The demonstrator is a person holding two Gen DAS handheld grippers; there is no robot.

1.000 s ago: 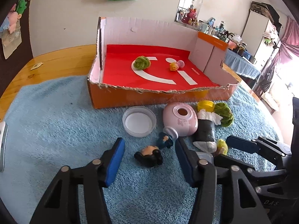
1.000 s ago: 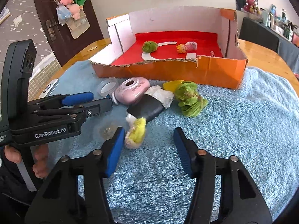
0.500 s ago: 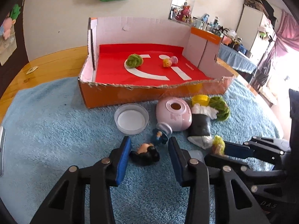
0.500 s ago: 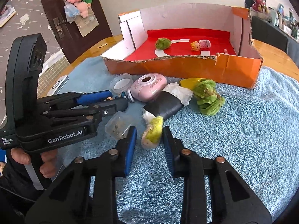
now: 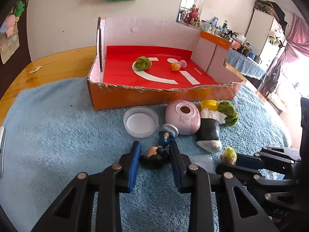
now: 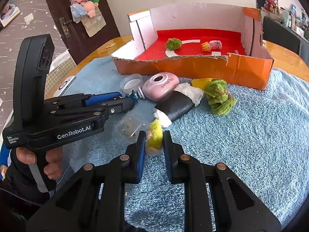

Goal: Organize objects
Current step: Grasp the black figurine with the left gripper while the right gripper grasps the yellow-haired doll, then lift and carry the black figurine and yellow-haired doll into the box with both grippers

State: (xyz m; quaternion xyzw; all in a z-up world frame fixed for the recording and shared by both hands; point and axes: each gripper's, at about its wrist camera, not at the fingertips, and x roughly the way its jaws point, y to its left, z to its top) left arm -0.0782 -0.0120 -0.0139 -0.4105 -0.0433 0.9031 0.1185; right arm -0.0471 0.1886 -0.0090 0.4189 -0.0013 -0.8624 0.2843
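- The dark-haired figurine (image 5: pixel 154 155) lies on the blue towel (image 5: pixel 58 139), pinched between the blue pads of the left gripper (image 5: pixel 154 154), whose jaws have just closed on it.
- The yellow fuzzy toy (image 6: pixel 154 137) also lies on the towel, clamped by the right gripper (image 6: pixel 153 141), its jaws likewise just closed.
- Step in hand, by judgement: both grasps are made, neither toy lifted.
- Next move likely calls for raising both clear of the orange front wall of the cardboard box (image 5: pixel 154 96), then lowering onto its red floor beside the green ball (image 5: pixel 142 63).
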